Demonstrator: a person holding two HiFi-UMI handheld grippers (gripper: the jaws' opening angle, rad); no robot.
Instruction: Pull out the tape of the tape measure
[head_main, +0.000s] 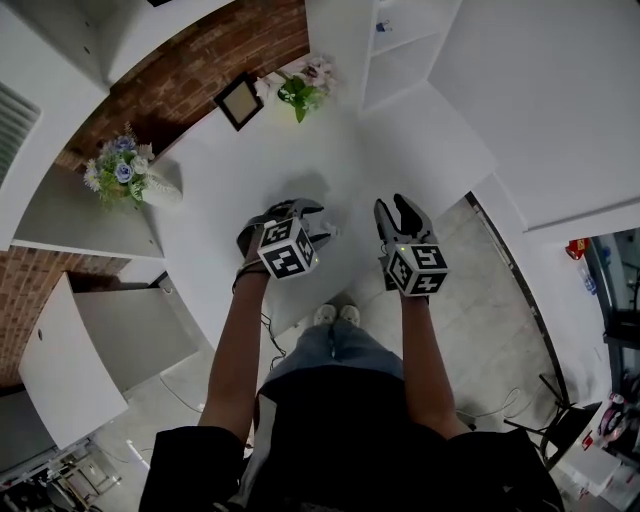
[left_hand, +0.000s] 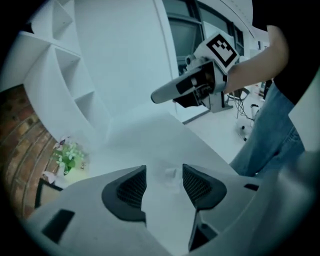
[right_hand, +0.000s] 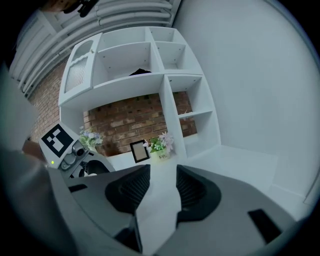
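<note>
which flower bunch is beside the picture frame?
The green-leaved pink bunch, right next to the picture frame. The blue-flowered bunch stands apart, farther left along the counter.

small pale object (left_hand: 170, 174) on table beyond left gripper (left_hand: 164, 173) fingers (left_hand: 131, 189), too blurred to identify

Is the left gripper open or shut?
Open. The left gripper has jaws apart, gripping nothing; a small blurry white thing lies on the table beyond.
</note>
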